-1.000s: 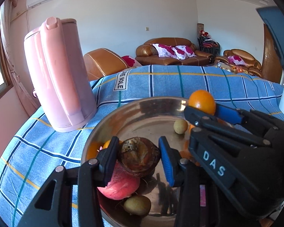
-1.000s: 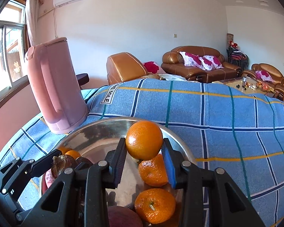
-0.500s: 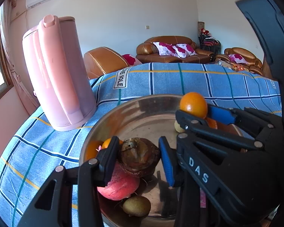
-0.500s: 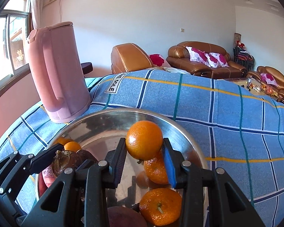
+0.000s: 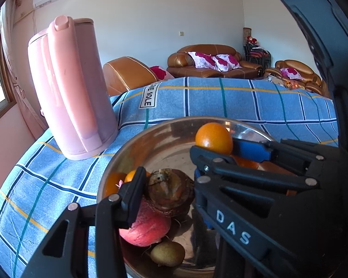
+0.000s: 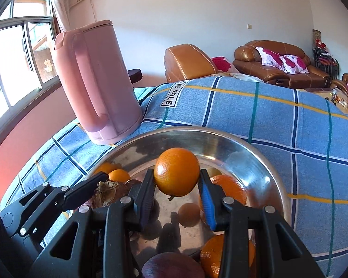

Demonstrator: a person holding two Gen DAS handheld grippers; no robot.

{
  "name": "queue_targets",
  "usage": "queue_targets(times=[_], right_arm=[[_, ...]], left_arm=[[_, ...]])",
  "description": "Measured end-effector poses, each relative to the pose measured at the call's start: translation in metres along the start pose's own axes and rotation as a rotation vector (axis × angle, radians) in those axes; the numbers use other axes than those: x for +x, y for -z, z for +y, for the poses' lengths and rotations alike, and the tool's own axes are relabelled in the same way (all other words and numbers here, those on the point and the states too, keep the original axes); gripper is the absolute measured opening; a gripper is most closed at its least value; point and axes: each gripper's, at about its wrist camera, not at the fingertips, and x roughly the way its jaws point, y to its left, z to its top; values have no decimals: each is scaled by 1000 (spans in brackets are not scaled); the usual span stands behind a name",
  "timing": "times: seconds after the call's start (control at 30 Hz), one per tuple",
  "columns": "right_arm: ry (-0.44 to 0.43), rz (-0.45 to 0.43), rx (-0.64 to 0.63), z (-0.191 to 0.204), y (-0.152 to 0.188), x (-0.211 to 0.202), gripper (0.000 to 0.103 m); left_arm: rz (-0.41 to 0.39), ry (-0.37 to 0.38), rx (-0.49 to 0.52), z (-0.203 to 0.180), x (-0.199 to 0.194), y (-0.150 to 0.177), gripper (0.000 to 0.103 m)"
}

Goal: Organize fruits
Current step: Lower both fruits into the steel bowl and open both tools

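Note:
A steel bowl [image 5: 164, 134] [image 6: 255, 153] sits on the blue checked cloth. My left gripper [image 5: 168, 190] is shut on a brown, dried-looking round fruit [image 5: 170, 192] [image 6: 109, 192] held over the bowl's left side. My right gripper [image 6: 176, 185] is shut on an orange [image 6: 176, 171] [image 5: 214, 137] over the bowl's middle. In the bowl lie a red fruit [image 5: 146, 229], a small greenish-brown fruit [image 5: 167, 253], small oranges [image 6: 118, 175] at the left rim and larger oranges [image 6: 229, 187] on the right. The right gripper's black body crosses the left wrist view and hides the bowl's right half.
A tall pink kettle [image 5: 72, 90] [image 6: 97, 81] stands on the cloth just left of and behind the bowl. The blue checked cloth [image 6: 301, 120] stretches away to the right. Brown leather sofas [image 5: 211, 62] stand beyond the table. A window [image 6: 18, 55] is at the left.
The right gripper has swung left and inward with the orange, further over the bowl and closer to the left gripper. The left gripper holds still with the brown fruit.

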Motion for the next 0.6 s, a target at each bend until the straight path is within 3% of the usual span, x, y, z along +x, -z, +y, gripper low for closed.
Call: queue_targets(times=[0.2,0.6], right_arm=[[5,51,20,-5,4,7,41],[11,69,49,-10,6,6,41]], left_arm=[[52,27,2,-1,9,0,44],[59,26,20,-5,11,-1,43]])
